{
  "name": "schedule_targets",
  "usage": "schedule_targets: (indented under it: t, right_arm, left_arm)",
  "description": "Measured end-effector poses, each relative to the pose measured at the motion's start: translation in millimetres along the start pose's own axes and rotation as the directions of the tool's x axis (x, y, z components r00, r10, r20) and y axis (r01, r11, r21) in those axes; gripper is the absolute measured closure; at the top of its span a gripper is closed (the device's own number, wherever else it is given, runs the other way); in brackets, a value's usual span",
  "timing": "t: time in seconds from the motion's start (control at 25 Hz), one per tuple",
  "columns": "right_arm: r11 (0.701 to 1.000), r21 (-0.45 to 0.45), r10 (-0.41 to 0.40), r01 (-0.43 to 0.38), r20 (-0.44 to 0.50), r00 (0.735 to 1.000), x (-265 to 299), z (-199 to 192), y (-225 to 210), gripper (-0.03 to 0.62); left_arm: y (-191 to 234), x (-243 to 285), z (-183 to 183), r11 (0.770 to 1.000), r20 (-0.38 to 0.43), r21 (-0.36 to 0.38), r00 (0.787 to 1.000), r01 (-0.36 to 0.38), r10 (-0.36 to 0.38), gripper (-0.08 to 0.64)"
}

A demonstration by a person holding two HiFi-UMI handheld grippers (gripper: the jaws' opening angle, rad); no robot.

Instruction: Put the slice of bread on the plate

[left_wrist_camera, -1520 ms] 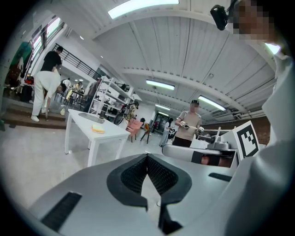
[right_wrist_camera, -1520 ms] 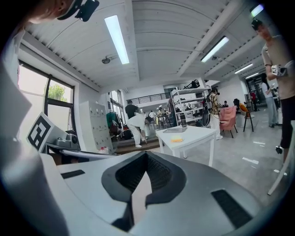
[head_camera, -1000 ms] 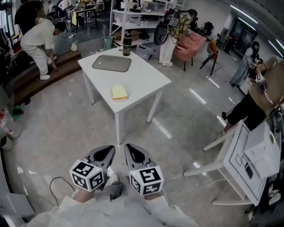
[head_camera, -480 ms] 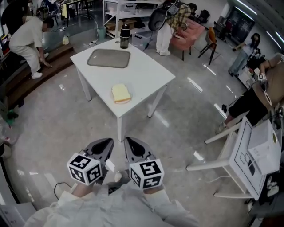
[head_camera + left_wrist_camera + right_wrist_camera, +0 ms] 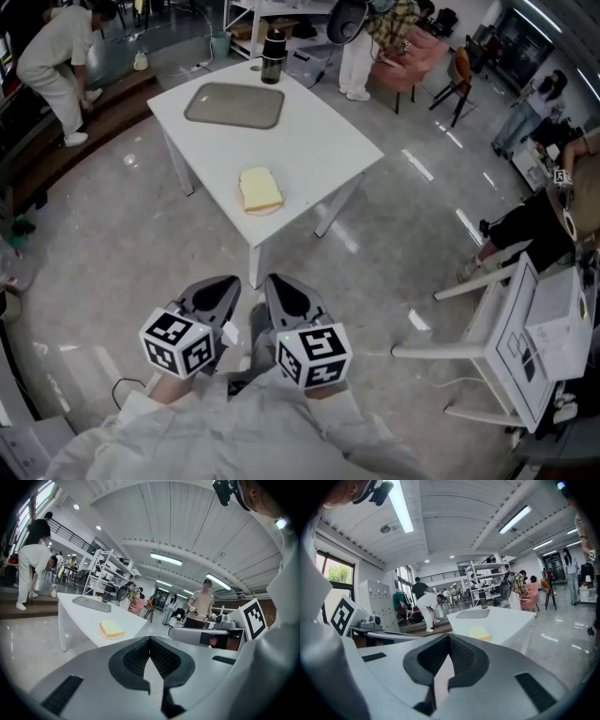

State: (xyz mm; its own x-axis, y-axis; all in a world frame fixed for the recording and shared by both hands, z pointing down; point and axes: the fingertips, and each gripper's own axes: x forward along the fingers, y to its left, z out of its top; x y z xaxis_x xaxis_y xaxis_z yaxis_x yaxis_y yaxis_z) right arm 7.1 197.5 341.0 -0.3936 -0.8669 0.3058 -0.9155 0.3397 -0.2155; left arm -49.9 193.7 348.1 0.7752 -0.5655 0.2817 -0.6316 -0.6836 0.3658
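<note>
- Compared with a second ago, the table point(image 5: 309, 141) sits bigger and lower in the head view, so the person looks to be walking up to it. Nothing on it has moved.
- Left gripper point(image 5: 217, 292) and right gripper point(image 5: 289, 295) are still tucked in close to the body, side by side, both clenched on nothing.
- The bread point(image 5: 260, 190) is well ahead of both grippers, near the table's closest corner, with bare floor in between. It's a bit left of where the left jaws aim and a bit right of where the right ones do.
- Odd bit: it already seems to rest on a small round plate point(image 5: 265, 210); a pinkish rim peeks out under it. I can't swear that's the plate the task means. My guess is this is just the approach, with no grasp started.
- Only the head view shows how far off the table is, plus the grey tray point(image 5: 234, 105) and dark bottle point(image 5: 273, 43) at its far end.
- Only the gripper views show the pads meeting at the tips with nothing held. The left one also gives a low side look at the bread, thick and pale with a darker edge under it.
</note>
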Motion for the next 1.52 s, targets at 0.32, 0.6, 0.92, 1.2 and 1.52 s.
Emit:
schedule_targets:
  t: [0.32,0.6,0.92,1.2,1.52]
  right_arm:
    - [1.0,-0.006,0.015,-0.015,-0.018,1.0,55,24,-50,0.589]
    - [0.999,-0.004,0.044,-0.044,-0.034,0.998,115,56,-105,0.589]
    - [0.994,-0.021,0.104,-0.104,-0.029,0.994,165,89,-137,0.589]
    - [0.992,-0.039,0.121,-0.123,-0.045,0.992,189,95,-163,0.589]
    - [0.991,-0.008,0.129,-0.131,-0.095,0.987,205,79,-168,0.589]
  left_arm:
    - [32,64,33,1.0,-0.007,0.016,1.0,-0.011,0.011,0.555]
    - [71,125,73,0.999,-0.004,0.013,0.999,-0.052,0.052,0.555]
    - [110,162,105,0.991,0.035,-0.041,0.991,-0.125,0.127,0.555]
    - [127,183,104,0.983,0.04,-0.082,0.986,-0.161,0.165,0.555]
    - [140,190,101,0.98,0.02,-0.122,0.986,-0.159,0.163,0.555]
